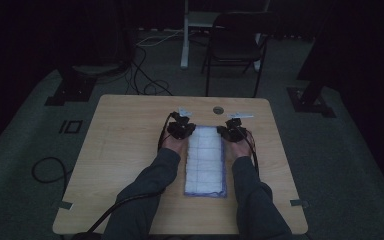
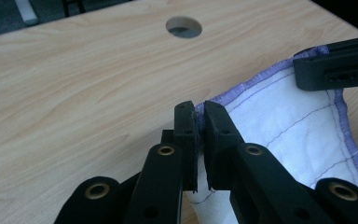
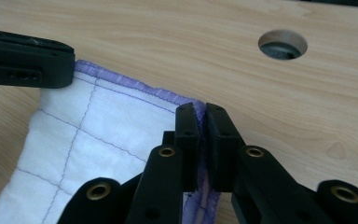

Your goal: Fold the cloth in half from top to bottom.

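Note:
A white quilted cloth (image 1: 205, 161) with a purple stitched edge lies lengthwise on the wooden table (image 1: 125, 150). My left gripper (image 1: 181, 129) is shut on the cloth's far left corner, and in the left gripper view its jaws (image 2: 199, 111) pinch the purple hem of the cloth (image 2: 284, 116). The right gripper (image 1: 233, 131) is shut on the far right corner; its jaws (image 3: 200, 112) clamp the edge of the cloth (image 3: 88, 135). Both far corners are raised off the table. Each gripper view shows the other gripper's jaw at the opposite corner.
A round cable hole (image 1: 218, 109) sits in the table just beyond the cloth. A dark chair (image 1: 235, 45) and loose floor cables (image 1: 145, 75) lie behind the table. Gripper cables trail over the table's near edge.

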`<state>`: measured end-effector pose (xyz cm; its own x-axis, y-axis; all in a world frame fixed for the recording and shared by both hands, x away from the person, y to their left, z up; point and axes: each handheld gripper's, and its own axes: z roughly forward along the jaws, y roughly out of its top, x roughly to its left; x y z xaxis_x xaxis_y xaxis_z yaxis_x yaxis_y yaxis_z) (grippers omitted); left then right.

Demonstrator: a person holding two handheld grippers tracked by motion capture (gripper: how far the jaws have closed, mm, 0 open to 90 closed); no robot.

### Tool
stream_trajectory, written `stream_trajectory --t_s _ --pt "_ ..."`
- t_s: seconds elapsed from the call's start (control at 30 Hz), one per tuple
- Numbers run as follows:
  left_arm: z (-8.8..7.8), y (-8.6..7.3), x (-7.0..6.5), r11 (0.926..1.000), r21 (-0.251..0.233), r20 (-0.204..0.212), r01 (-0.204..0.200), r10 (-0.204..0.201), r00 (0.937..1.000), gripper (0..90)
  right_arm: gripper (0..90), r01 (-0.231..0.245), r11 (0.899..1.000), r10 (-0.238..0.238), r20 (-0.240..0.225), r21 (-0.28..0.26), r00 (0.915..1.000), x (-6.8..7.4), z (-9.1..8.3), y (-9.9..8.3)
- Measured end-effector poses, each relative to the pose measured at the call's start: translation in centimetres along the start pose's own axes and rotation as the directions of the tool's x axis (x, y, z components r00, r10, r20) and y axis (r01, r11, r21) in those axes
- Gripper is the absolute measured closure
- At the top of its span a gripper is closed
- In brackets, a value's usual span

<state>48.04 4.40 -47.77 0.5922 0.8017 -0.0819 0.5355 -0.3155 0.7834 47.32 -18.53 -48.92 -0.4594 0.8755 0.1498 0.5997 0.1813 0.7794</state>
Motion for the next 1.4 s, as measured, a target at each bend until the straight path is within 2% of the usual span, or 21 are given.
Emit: stream_trajectory --t_s 0.17,0.33,0.97,1.4 --pt "-1.1 0.9 -0.5 0.999 -0.038 0.012 -0.024 0.024 0.9996 85.3 85.4 0.019 0.999 -0.019 0.001 -0.038 0.9998 0.1 -1.4 0.5" --pt "-1.9 1.1 -0.9 0.9978 -0.05 0.019 -0.044 0.045 0.9988 85.2 85.3 0.038 0.997 -0.038 -0.005 -0.061 0.9993 0.4 -2.4 0.5" --pt "-5.3 -0.6 -1.8 0.9914 -0.114 0.069 -0.064 0.072 0.995 85.1 85.3 0.089 0.988 -0.094 -0.039 -0.126 0.9948 2.2 -5.5 -1.1" --pt "-7.0 -1.5 -2.7 0.9888 -0.123 0.094 -0.084 0.096 0.991 85.0 85.3 0.118 0.984 -0.125 -0.048 -0.134 0.991 3.0 -6.8 -2.0"
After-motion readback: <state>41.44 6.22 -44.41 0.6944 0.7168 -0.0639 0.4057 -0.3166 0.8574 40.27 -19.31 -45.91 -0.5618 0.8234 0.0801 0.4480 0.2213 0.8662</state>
